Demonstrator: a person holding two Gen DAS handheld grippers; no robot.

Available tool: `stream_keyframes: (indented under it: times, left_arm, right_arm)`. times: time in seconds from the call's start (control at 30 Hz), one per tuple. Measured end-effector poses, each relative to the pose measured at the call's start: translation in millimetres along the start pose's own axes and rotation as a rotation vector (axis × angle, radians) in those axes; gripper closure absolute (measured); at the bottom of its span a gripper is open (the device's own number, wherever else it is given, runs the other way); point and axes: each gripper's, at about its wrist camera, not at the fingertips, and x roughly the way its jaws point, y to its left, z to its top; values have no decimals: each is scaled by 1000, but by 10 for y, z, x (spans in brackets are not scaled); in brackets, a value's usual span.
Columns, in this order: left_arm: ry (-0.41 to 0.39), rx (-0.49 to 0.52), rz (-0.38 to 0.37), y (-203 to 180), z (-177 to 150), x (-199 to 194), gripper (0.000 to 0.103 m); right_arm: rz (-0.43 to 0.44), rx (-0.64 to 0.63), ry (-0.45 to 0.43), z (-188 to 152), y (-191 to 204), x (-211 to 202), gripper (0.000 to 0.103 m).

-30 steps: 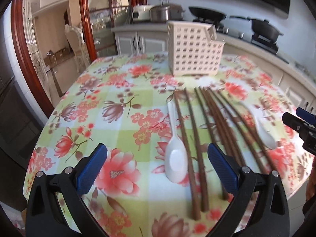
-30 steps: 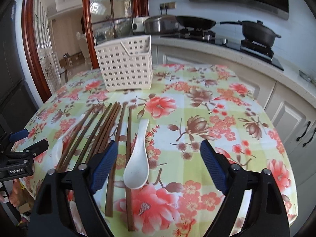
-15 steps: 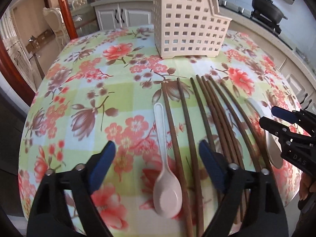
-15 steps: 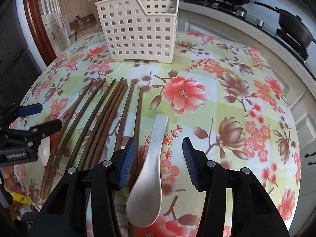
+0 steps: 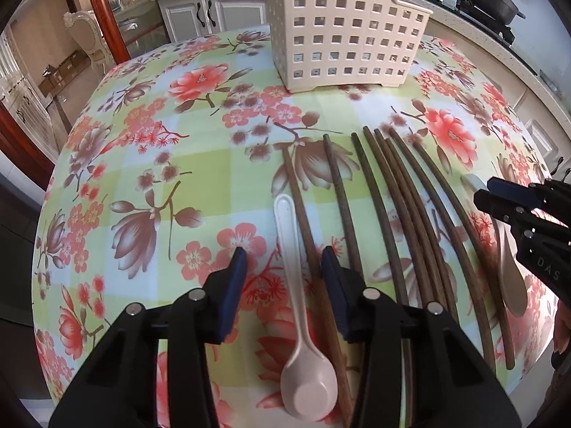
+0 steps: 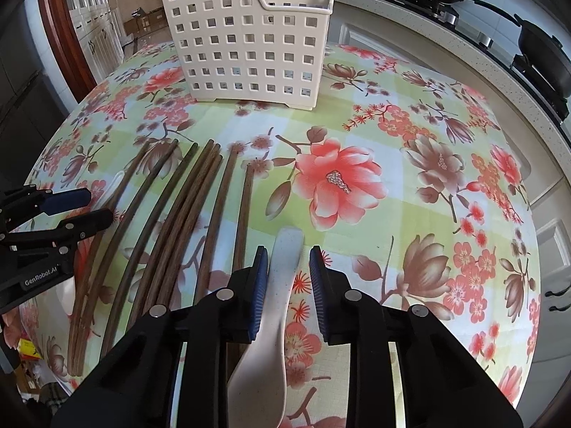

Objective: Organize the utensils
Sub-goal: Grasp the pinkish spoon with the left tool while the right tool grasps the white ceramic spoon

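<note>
A: Utensils lie in a row on the flowered bench [image 5: 142,149]: brown chopsticks [image 5: 403,214] flanked by two white spoons, in front of the white slotted caddy [image 5: 342,32]. Our left tool [image 5: 283,260] is closing astride the left spoon [image 5: 296,306] and one chopstick.

B: Our right tool [image 6: 288,256] is closing too, pads not yet pressing the right spoon [image 6: 274,306]'s handle.

A: We should shift the left tool clear of the chopstick, then squeeze each handle squarely before lifting towards the caddy.
</note>
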Motion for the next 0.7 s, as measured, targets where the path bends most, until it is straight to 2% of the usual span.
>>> stream_keyframes:
  times: [0.23, 0.57, 0.7]
  left_arm:
    - [-10, -3, -40, 52, -9, -91, 65]
    - [-1, -14, 4, 157, -38, -10, 69]
    - [-4, -11, 0, 118, -12, -14, 80]
  right_arm:
    - [1, 13, -12, 13, -53, -21, 78]
    - [-1, 13, -6, -3, -55, 16, 78]
    - [1, 7, 3, -19, -48, 71, 78]
